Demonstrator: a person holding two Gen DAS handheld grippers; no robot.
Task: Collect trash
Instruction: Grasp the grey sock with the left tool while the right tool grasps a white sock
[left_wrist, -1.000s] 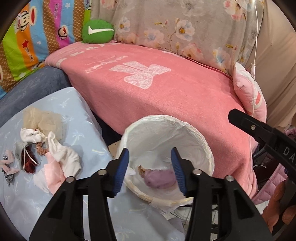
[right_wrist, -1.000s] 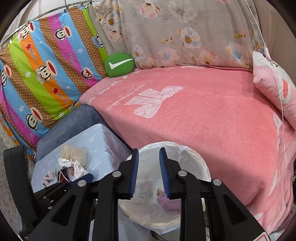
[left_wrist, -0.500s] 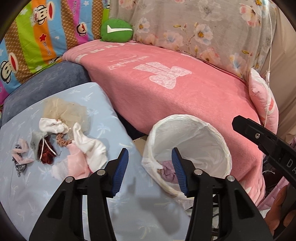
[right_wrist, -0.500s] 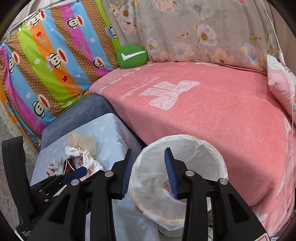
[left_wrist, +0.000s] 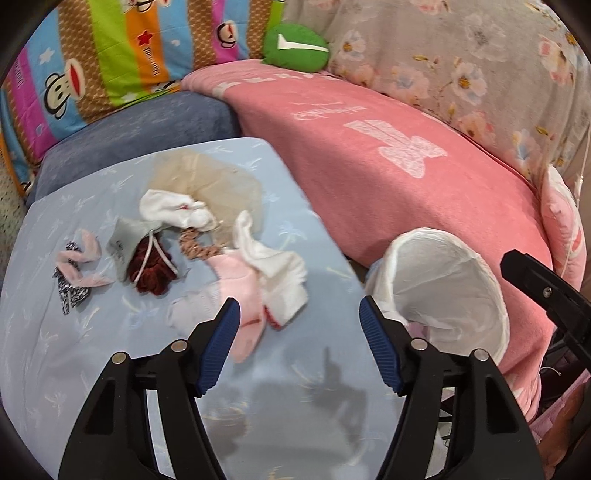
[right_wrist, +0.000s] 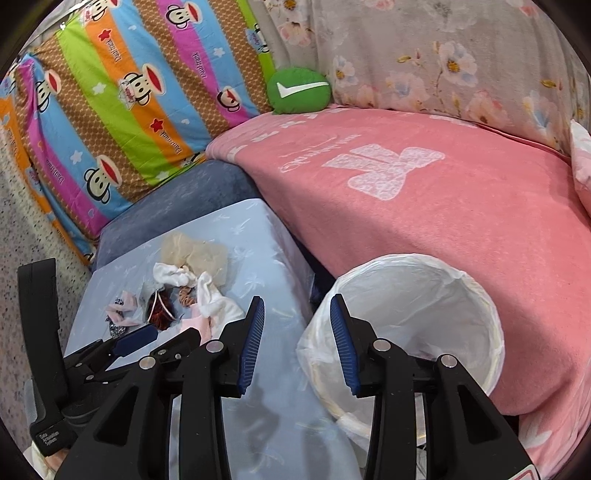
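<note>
A: Any writing you can read?

B: Only "Data Acquisition System" on the black left gripper (right_wrist: 155, 341); the lettering on the pink blanket (left_wrist: 388, 177) is illegible.

A: The trash?

B: Scattered socks and scraps (left_wrist: 207, 251) lie mid-left on the pale blue tablecloth (left_wrist: 277, 387). The white-lined round bin (right_wrist: 413, 325) stands right, mouth tilted toward us.

A: Claws?

B: Left spread wide and empty, near the scraps. Right gripper (right_wrist: 297, 343) moderately parted, empty, at the bin's left rim.

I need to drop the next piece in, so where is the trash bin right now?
The trash bin stands right of the blue-covered table, against the pink blanket; in the right wrist view it sits just beyond the right gripper.
</note>
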